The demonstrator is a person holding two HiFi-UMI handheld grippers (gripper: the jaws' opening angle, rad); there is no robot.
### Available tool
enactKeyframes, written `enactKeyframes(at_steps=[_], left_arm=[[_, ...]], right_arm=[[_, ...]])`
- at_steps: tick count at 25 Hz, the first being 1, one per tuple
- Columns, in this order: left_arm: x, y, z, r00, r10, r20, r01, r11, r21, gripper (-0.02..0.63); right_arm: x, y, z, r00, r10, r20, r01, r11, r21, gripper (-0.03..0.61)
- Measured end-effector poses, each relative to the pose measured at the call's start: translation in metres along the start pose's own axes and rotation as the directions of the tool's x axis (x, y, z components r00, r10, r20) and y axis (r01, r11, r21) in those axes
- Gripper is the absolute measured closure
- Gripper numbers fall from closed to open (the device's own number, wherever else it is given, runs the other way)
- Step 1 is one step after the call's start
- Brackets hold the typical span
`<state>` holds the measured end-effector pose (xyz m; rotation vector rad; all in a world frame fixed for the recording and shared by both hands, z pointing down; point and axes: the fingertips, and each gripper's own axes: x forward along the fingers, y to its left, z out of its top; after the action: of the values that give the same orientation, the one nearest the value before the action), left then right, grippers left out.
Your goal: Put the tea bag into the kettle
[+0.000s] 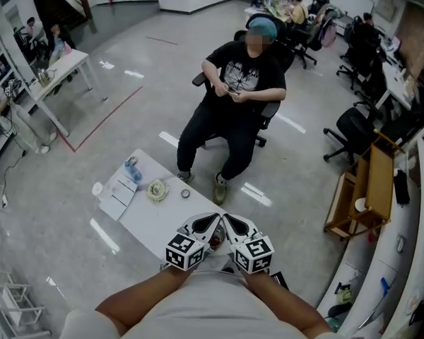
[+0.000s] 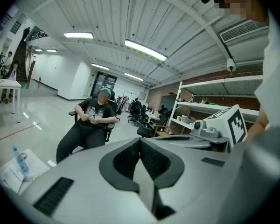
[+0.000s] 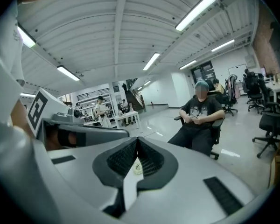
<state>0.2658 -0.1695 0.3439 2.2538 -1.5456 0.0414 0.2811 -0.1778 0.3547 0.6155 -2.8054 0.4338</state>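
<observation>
I make out no tea bag and no kettle in any view. Both grippers are held close to the person's body, side by side over the near end of a white table (image 1: 162, 221). My left gripper (image 1: 213, 219) has its jaws closed tip to tip with nothing between the pads (image 2: 151, 160). My right gripper (image 1: 228, 219) is shut the same way, and its ribbed pads (image 3: 123, 157) are empty. A small red thing (image 1: 215, 243) shows between the two grippers; what it is I cannot tell. Each gripper's marker cube (image 1: 184, 252) faces up.
On the table lie a water bottle (image 1: 132, 168), papers (image 1: 120, 193), a pale round roll (image 1: 157, 189) and a small ring (image 1: 186, 193). A person sits on an office chair (image 1: 234, 104) beyond the table. A wooden shelf unit (image 1: 364, 196) stands at the right.
</observation>
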Motion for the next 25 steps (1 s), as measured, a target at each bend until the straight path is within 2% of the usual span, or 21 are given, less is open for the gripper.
enactKeyframes(at_steps=[5, 17, 25], left_arm=[[-0.004, -0.004, 0.01, 0.999, 0.04, 0.028, -0.041, 0.999, 0.024, 0.604], [-0.052, 0.007, -0.024, 0.982, 0.188, 0.01, -0.187, 0.981, -0.054, 0.604], [-0.1, -0.01, -0.033, 0.987, 0.15, 0.05, -0.147, 0.988, -0.053, 0.604]], right_arm=[[-0.003, 0.002, 0.018, 0.999, 0.031, 0.032, -0.03, 0.999, -0.038, 0.568], [-0.003, 0.037, -0.017, 0.99, 0.144, 0.004, -0.144, 0.99, 0.004, 0.568], [-0.02, 0.09, -0.019, 0.99, 0.138, 0.021, -0.137, 0.99, -0.023, 0.568]])
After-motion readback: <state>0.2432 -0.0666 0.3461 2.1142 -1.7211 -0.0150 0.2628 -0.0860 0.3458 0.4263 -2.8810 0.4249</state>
